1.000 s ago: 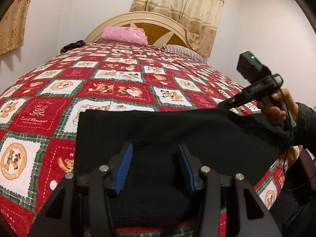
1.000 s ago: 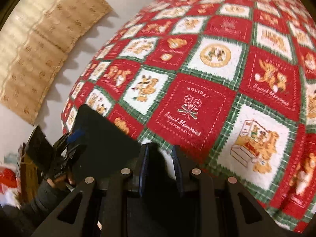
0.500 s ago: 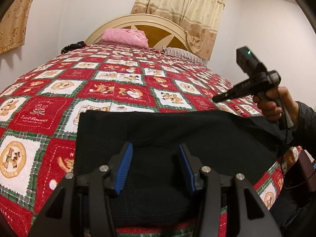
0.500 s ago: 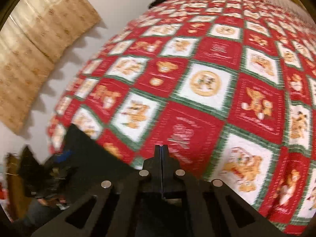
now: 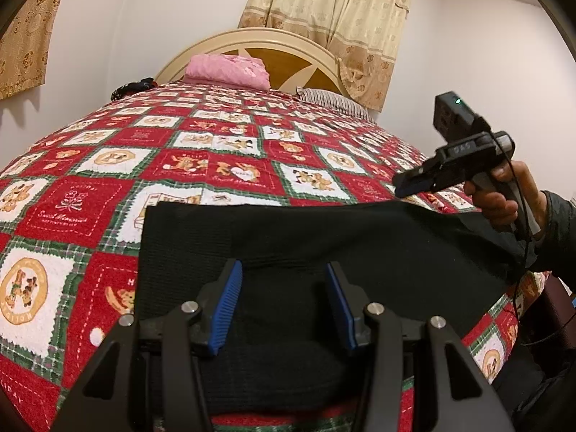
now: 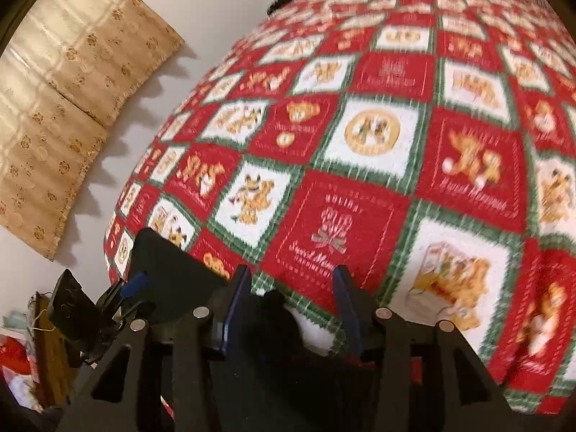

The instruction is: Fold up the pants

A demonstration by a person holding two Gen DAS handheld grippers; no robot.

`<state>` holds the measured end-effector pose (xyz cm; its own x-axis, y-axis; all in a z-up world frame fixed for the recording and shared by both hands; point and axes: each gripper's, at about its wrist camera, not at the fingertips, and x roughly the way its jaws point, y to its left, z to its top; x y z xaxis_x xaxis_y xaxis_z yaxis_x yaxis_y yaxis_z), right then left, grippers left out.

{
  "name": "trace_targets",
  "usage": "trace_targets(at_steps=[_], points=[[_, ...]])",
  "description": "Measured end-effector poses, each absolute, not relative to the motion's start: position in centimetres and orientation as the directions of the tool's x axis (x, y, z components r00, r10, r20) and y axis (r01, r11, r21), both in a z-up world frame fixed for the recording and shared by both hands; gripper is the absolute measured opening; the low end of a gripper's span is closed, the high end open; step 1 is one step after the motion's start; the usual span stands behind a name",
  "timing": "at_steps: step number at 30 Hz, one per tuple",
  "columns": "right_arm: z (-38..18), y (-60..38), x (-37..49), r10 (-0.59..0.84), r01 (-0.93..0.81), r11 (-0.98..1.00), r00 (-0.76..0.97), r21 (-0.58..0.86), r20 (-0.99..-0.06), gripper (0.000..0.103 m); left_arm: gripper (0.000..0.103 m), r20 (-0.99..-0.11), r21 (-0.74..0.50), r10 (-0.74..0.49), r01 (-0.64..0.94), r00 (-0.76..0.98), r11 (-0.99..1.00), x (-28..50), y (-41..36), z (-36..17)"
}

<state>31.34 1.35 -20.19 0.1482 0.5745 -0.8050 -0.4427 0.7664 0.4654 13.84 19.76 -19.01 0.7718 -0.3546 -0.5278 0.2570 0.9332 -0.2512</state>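
The black pants (image 5: 316,252) lie on the near end of the bed, on the red, green and white patchwork quilt (image 5: 223,165), as a flat band running crosswise, its far edge straight and its left corner square. The layering suggests at least one fold is already made; how many cannot be told, since the dark cloth hides its seams. The left gripper (image 5: 284,300) hovers over the near part of the pants, its blue pads set wide apart with nothing between them. The right gripper (image 6: 291,311) is also spread wide and empty, poised above the right end of the band; in the left wrist view it stands clear of the fabric. That right end looks less tidy, trailing toward the mattress edge. Judgement: the task is partly done; a further fold to shorten the band, then squaring the edges, likely remains. A pink pillow (image 5: 228,70) sits at the headboard.
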Motion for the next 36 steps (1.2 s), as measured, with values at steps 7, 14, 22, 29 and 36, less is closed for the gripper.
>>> trace_targets(at_steps=[7,14,22,29,36], points=[[-20.7,3.4,29.5,0.542,-0.502,0.757,0.129,0.417,-0.83,0.006,0.051,-0.514,-0.258,-0.363,0.264,0.778,0.93,13.7,20.0,-19.0],[-19.5,3.1,30.1,0.509,-0.494,0.798,0.241,0.347,-0.827,0.004,0.051,-0.517,-0.235,-0.35,0.264,0.781,0.935,13.6,19.6,-19.1],[-21.0,2.9,29.9,0.496,-0.514,0.795,0.242,0.323,-0.834,0.008,0.054,-0.516,-0.239,-0.358,0.271,0.778,0.932,13.5,19.6,-19.0],[-17.3,-1.6,26.7,0.483,-0.509,0.816,0.34,0.274,-0.807,0.042,0.07,-0.496,-0.278,-0.364,0.253,0.789,0.927,11.8,19.4,-17.0],[-14.2,-13.0,21.8,0.434,-0.388,0.884,0.471,0.261,-0.768,0.046,0.07,-0.516,-0.211,-0.436,0.384,0.737,0.899,11.6,13.9,-14.6]])
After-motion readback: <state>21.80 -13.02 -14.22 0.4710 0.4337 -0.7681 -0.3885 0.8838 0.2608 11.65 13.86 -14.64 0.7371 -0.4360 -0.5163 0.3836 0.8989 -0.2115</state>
